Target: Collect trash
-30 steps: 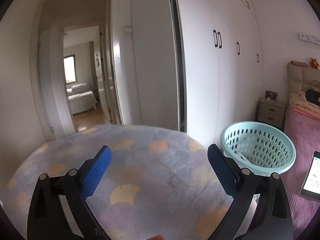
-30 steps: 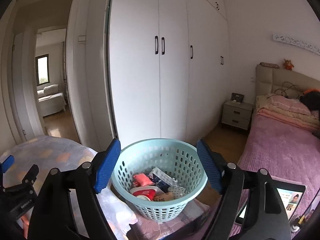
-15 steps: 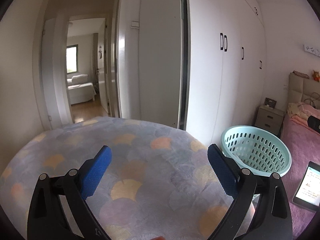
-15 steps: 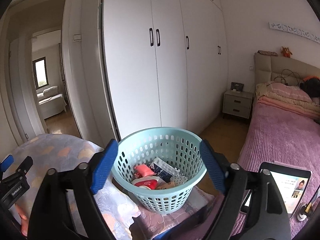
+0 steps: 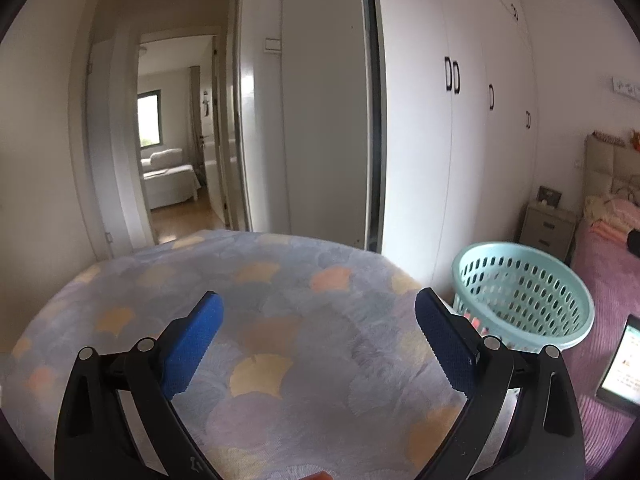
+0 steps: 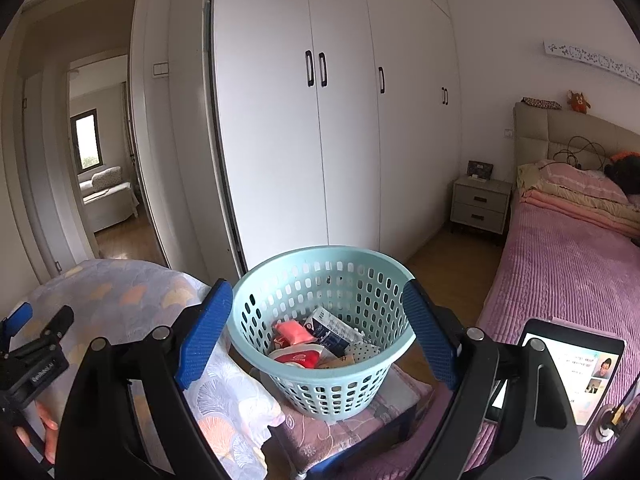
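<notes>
Here the right gripper (image 6: 316, 328) hangs with its blue pads spread wide and nothing between them, poised just above the pale blue basket (image 6: 280, 292), whose rim shows between the two fingers. The left gripper (image 5: 318, 330) is likewise splayed and holding nothing, hovering over a round table under a lilac cloth printed with fan shapes (image 5: 280, 312). In the basket lies the trash (image 6: 316, 338): a red and white wrapper, a pink packet, a white carton and some brown paper, heaped on the bottom. The basket stands on a low stool with a floral cushion (image 6: 360, 420), just beside the table and close to a bed with a pink ribbed cover (image 6: 560, 272). A lit tablet (image 6: 576, 364) rests on the bed near the stool. Farther back, a tall white wardrobe (image 6: 320, 140) lines the wall, a small nightstand (image 6: 480, 204) sits by the headboard, and an open doorway (image 5: 176, 136) on the left leads to another room with a pale sofa.
</notes>
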### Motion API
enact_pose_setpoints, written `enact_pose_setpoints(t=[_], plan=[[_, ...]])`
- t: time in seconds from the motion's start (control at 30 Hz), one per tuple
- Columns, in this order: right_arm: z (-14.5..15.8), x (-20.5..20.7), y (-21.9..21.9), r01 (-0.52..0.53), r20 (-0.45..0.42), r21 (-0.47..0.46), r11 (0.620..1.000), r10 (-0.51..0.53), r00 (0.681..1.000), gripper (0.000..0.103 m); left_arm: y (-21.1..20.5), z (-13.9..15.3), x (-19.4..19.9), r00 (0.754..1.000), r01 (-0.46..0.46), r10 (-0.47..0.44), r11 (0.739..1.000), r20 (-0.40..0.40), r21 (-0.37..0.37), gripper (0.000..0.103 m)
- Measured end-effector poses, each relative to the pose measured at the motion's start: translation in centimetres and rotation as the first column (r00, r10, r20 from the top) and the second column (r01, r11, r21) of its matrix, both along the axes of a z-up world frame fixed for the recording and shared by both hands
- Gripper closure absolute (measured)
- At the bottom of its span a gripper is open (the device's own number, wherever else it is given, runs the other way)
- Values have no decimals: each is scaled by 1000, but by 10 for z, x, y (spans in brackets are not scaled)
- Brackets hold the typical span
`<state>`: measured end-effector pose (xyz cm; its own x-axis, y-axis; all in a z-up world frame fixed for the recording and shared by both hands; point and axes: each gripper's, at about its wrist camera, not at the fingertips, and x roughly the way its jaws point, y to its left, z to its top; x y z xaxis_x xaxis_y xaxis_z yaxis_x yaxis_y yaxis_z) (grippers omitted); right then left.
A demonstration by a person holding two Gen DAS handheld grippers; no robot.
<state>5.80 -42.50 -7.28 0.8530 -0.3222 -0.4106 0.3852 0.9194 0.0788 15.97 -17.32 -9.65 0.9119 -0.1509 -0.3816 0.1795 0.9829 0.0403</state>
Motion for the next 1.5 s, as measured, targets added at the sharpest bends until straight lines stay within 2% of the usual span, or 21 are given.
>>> enact_pose_setpoints(t=[0.47, 0.6, 0.83, 1.5], plan=[[-2, -1, -2, -2, -5, 1, 1000, 2, 1000, 17, 8, 1, 2, 1000, 2, -2, 999, -20, -45, 9], [-4, 1, -3, -4, -10, 8, 1000, 4, 1000, 17, 12, 0, 5, 997, 41, -47, 994, -53, -104, 9], [-7, 3, -1, -11, -17, 4, 1000, 12, 1000, 17, 12, 0, 4, 999, 7, -11, 995, -42, -95, 9], [-11, 4, 5, 4, -12, -39, 999, -5, 1000, 17, 8, 0, 0, 999, 17, -20, 997, -29, -76, 9]])
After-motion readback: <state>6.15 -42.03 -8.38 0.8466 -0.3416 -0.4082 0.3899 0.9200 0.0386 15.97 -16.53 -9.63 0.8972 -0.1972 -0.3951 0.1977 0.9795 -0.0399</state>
